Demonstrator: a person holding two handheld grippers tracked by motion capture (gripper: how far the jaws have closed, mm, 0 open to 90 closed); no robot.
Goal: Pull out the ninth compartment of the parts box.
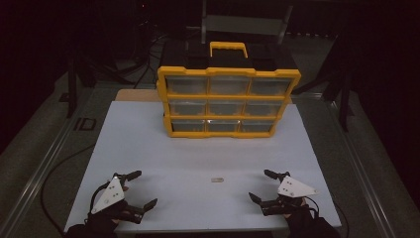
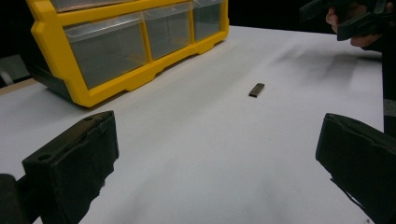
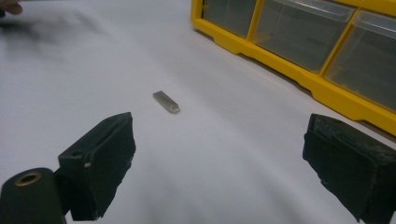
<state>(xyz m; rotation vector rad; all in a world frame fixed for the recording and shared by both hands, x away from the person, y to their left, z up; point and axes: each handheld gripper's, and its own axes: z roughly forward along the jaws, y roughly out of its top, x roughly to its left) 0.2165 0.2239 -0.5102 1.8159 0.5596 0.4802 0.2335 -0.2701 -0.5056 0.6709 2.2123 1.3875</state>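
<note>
Gaping left claw, right claw, both empty

Bare white table around the metal piece; yellow drawer organizer stands far behind.

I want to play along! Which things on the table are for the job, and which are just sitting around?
For the job:
- small flat grey metal bar
- yellow plastic drawer cabinet with clear drawers
- left claw, open
- right claw, open

Just there:
- white table board
- black cable beside the board
</note>
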